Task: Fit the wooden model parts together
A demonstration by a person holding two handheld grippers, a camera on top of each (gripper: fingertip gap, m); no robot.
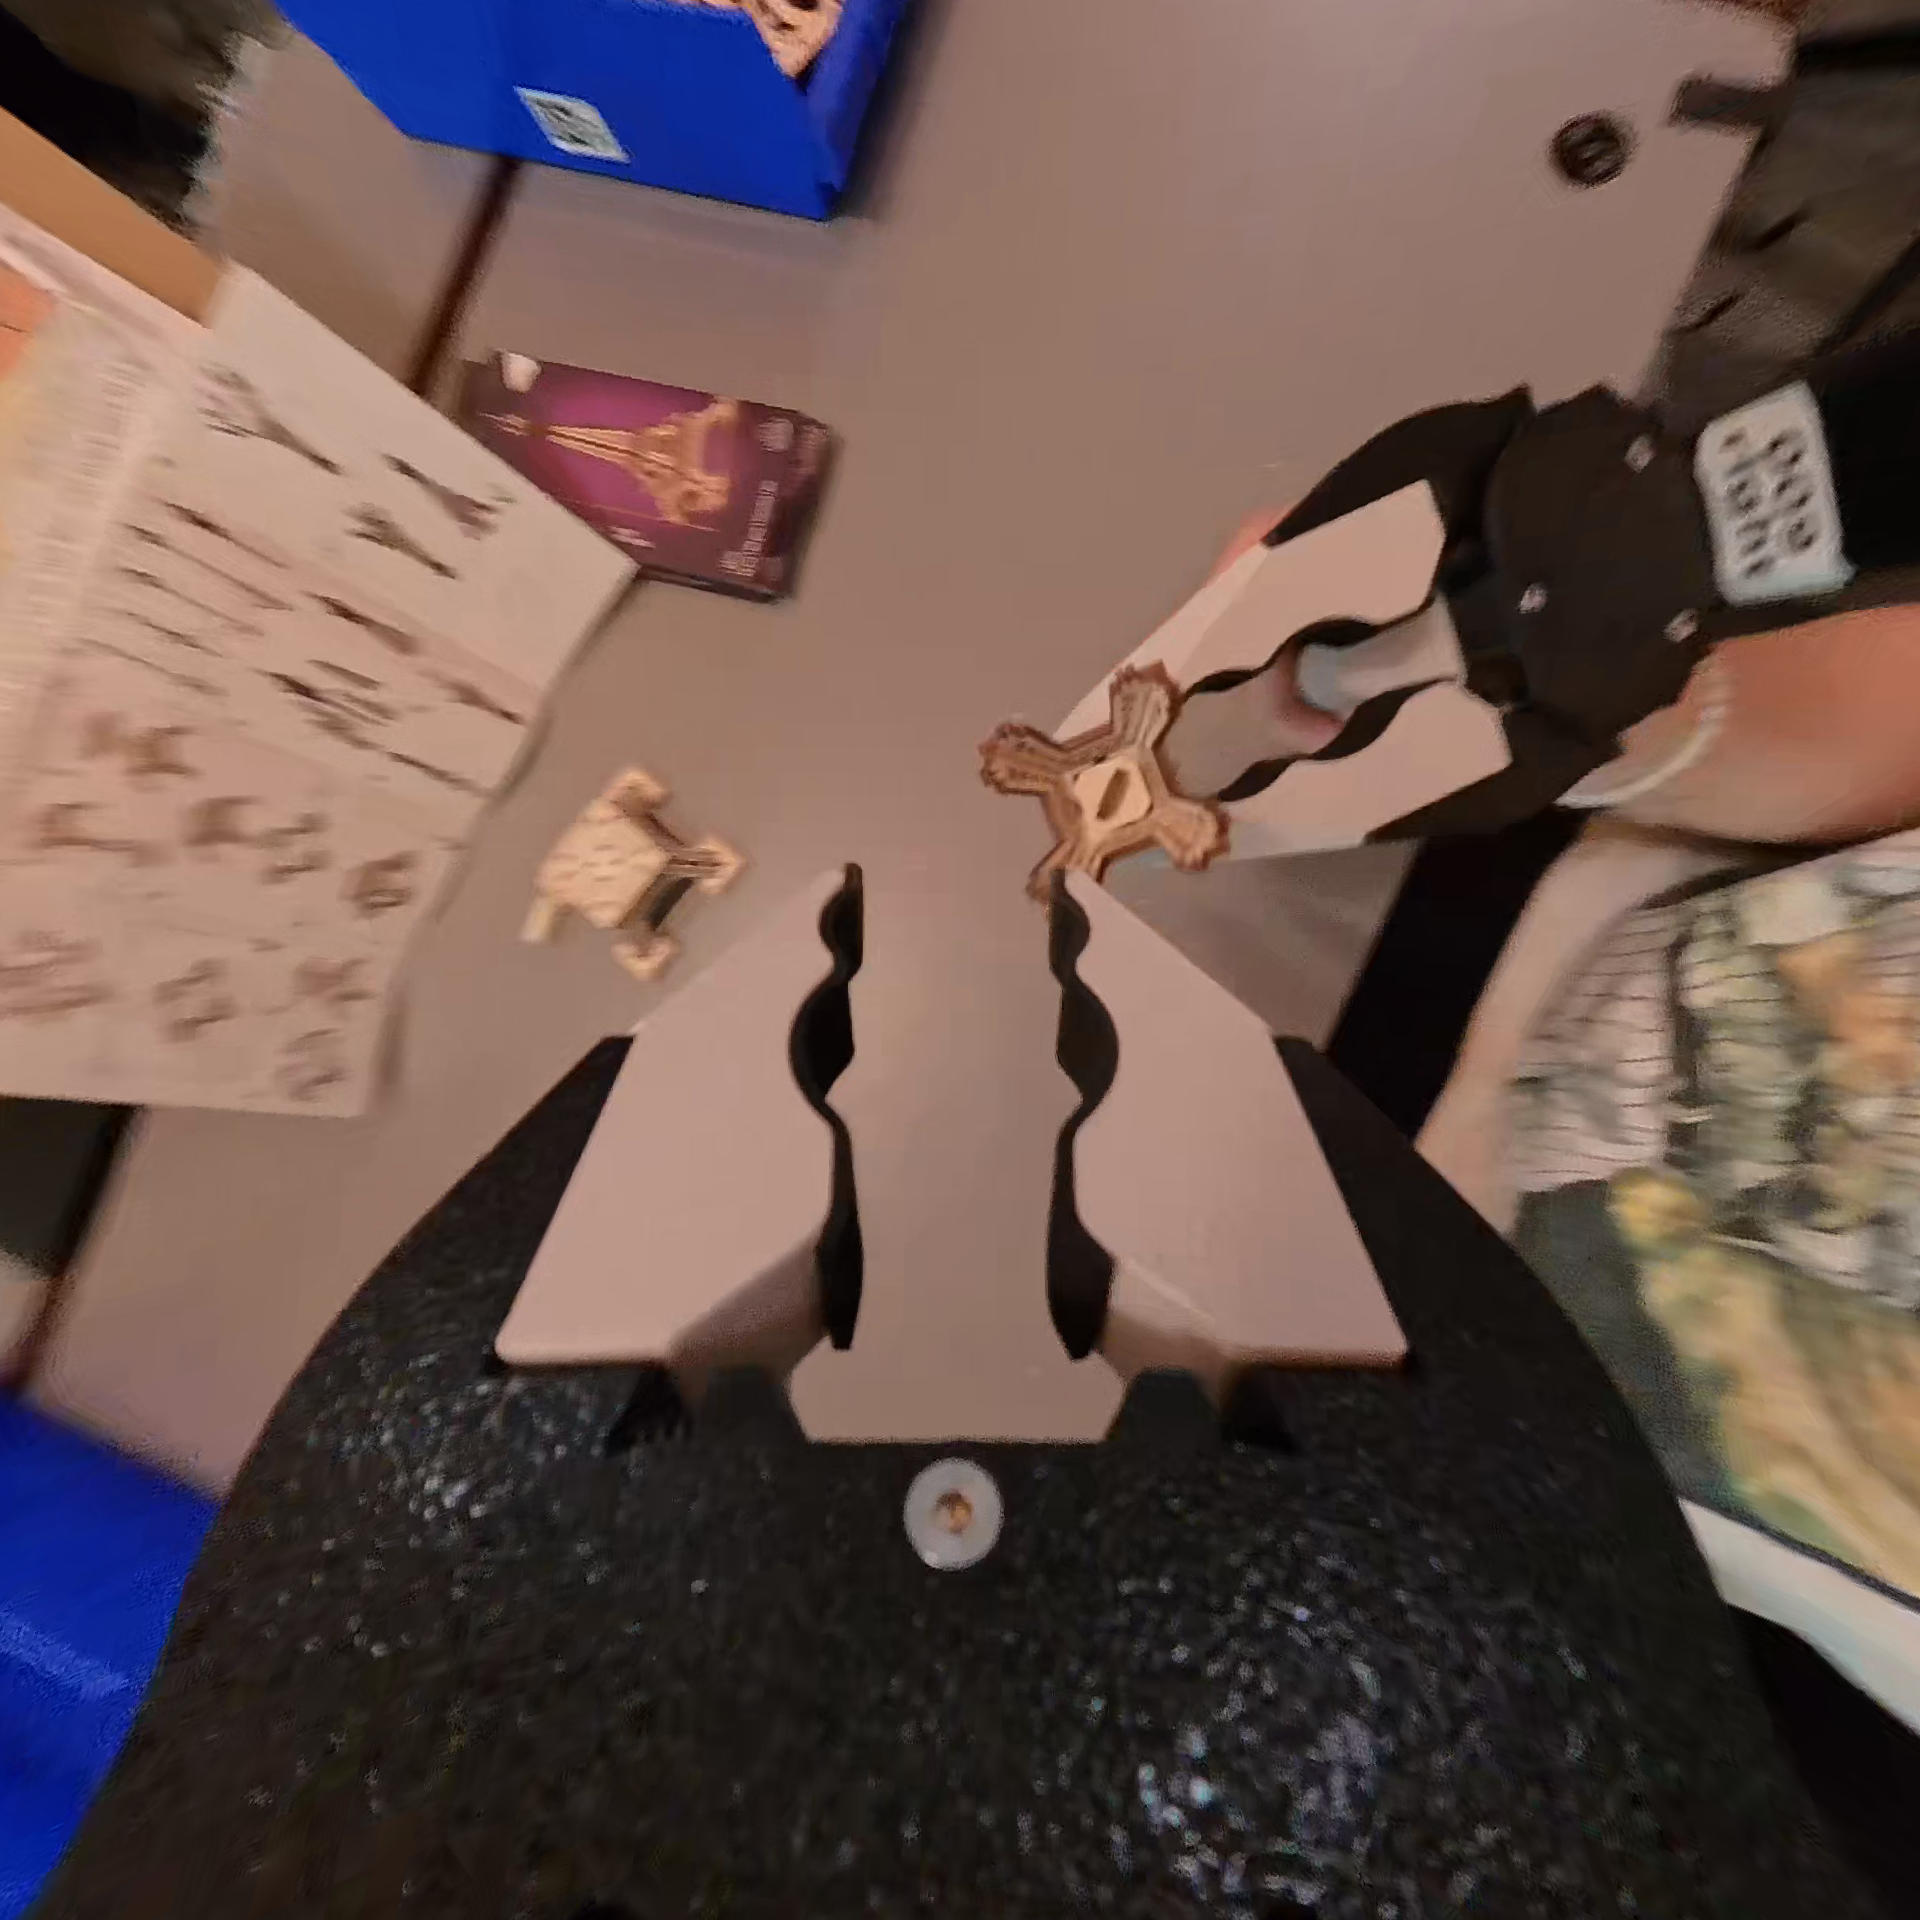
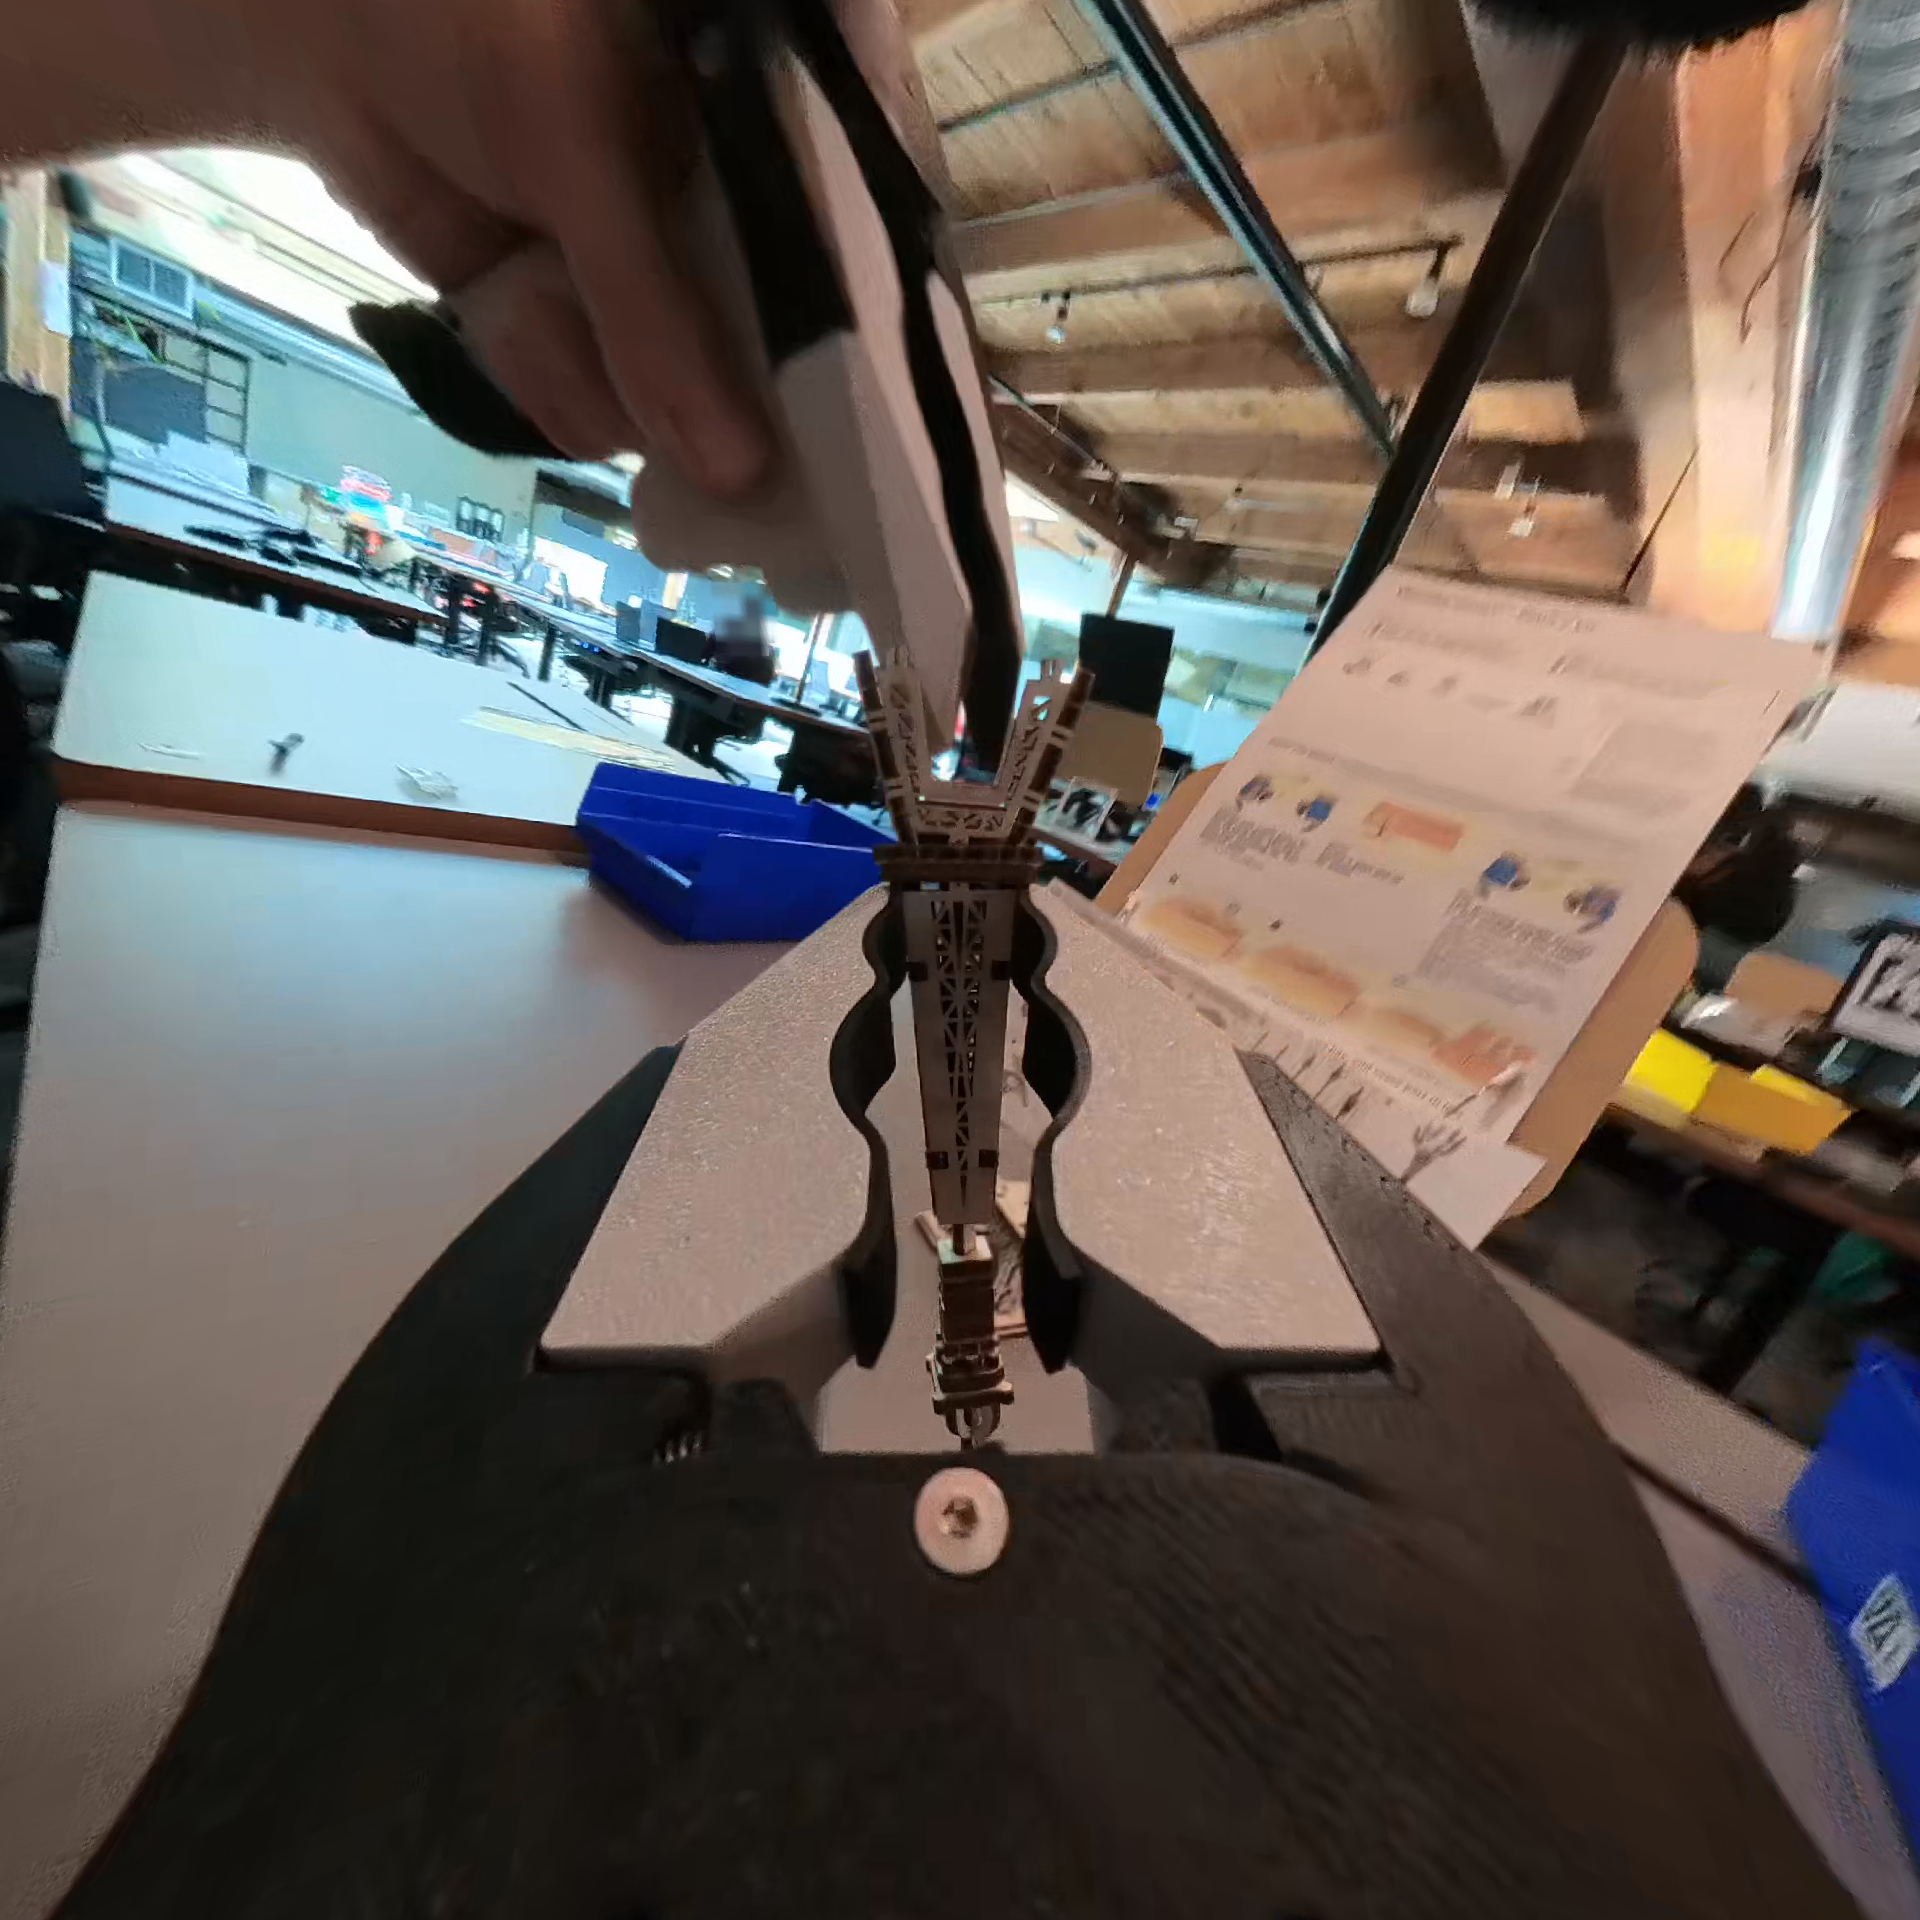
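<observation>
My right gripper (image 2: 958, 914) is shut on a slim wooden tower model (image 2: 954, 1049), its spire pointing back at the camera and its splayed legs (image 2: 1044, 727) sticking out past the fingertips. In the left wrist view the right gripper (image 1: 1138, 774) comes in from the right, and the tower's cross-shaped foot end (image 1: 1107, 795) faces me. My left gripper (image 1: 956, 894) is open and empty, its right fingertip just below that foot. It reaches down from above in the right wrist view (image 2: 961, 696), close to the legs. A pale wooden base part (image 1: 629, 873) lies on the grey table (image 1: 935, 416).
A printed instruction sheet (image 1: 239, 675) lies at the left and shows propped up in the right wrist view (image 2: 1455, 831). A purple box (image 1: 665, 468) lies behind the base part. A blue bin (image 1: 644, 83) stands at the far edge, also seen in the right wrist view (image 2: 727, 862). My two grippers' fingertips are within a few centimetres of each other.
</observation>
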